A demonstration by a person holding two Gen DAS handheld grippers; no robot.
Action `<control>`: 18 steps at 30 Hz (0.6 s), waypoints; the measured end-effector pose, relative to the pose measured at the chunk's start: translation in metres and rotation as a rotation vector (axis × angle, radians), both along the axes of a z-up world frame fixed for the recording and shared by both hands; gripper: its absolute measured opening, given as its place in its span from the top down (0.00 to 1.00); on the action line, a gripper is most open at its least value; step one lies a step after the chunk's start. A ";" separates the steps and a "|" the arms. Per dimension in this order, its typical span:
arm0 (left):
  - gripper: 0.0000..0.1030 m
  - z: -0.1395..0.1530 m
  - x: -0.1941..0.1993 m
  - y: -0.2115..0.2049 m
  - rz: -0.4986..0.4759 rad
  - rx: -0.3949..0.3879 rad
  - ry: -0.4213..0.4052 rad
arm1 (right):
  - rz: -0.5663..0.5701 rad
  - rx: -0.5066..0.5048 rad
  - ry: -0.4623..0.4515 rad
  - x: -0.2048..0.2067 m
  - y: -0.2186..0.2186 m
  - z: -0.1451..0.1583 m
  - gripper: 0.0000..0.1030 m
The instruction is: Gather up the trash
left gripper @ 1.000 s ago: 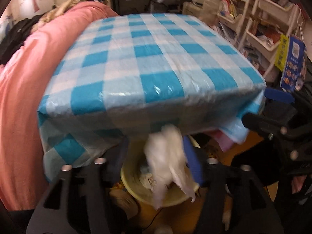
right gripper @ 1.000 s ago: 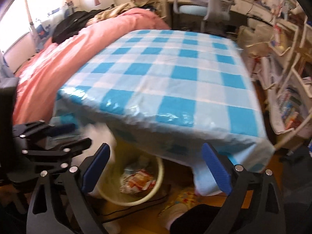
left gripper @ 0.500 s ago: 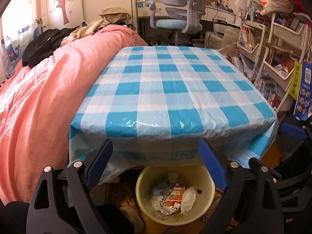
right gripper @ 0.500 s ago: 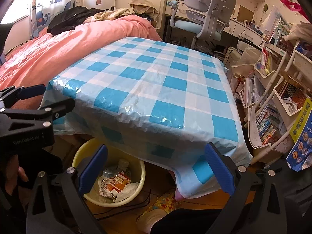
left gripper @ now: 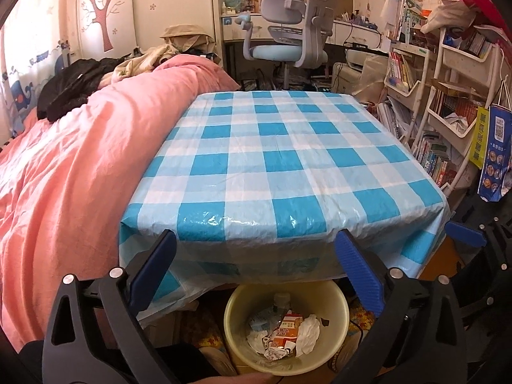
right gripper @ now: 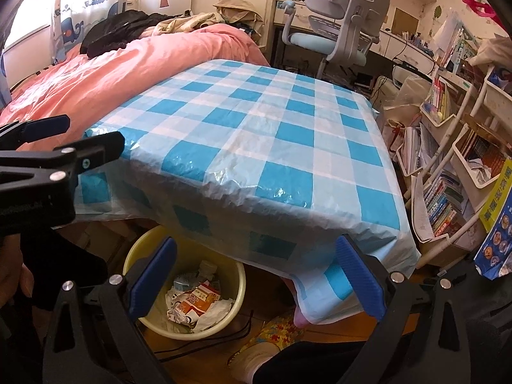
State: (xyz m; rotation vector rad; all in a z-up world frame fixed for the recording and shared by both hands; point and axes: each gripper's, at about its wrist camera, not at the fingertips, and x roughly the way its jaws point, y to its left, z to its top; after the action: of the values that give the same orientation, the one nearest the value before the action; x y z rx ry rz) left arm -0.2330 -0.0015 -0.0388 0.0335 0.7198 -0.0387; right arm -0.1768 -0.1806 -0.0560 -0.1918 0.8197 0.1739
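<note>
Table (left gripper: 281,160) in the middle, cloth hanging over its near edge. Bin (left gripper: 233,313) on the floor under that near edge, crumpled paper and a carton (left gripper: 283,331) inside. Bed (left gripper: 80,166) along the table's left side, clothes heaped at its far end. Chair (left gripper: 288,32) behind the table, before a desk. Shelves of books (left gripper: 448,147) to the right.

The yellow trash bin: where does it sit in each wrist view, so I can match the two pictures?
Left wrist view: the yellow trash bin sits bottom centre, under the table's near edge, between the fingers of the left hand-held gripper.
Right wrist view: the bin is lower left, partly behind the right hand-held gripper's left finger.
Shared landmark: the blue checked tablecloth above the bin.
</note>
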 end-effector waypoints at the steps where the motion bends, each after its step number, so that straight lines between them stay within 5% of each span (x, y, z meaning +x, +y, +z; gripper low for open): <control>1: 0.07 0.000 0.000 0.000 0.002 0.000 -0.004 | 0.000 0.000 0.002 0.000 0.000 0.000 0.08; 8: 0.07 0.008 -0.011 -0.001 -0.016 -0.007 -0.085 | 0.000 0.004 -0.002 -0.001 0.001 -0.001 0.08; 18: 0.07 0.000 0.003 0.007 0.036 -0.010 0.008 | -0.017 0.002 -0.033 -0.002 0.000 0.003 0.08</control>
State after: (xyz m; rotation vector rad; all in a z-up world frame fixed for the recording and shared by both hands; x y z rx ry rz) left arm -0.2301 0.0052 -0.0387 0.0106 0.7277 -0.0077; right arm -0.1784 -0.1802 -0.0531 -0.1859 0.7882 0.1555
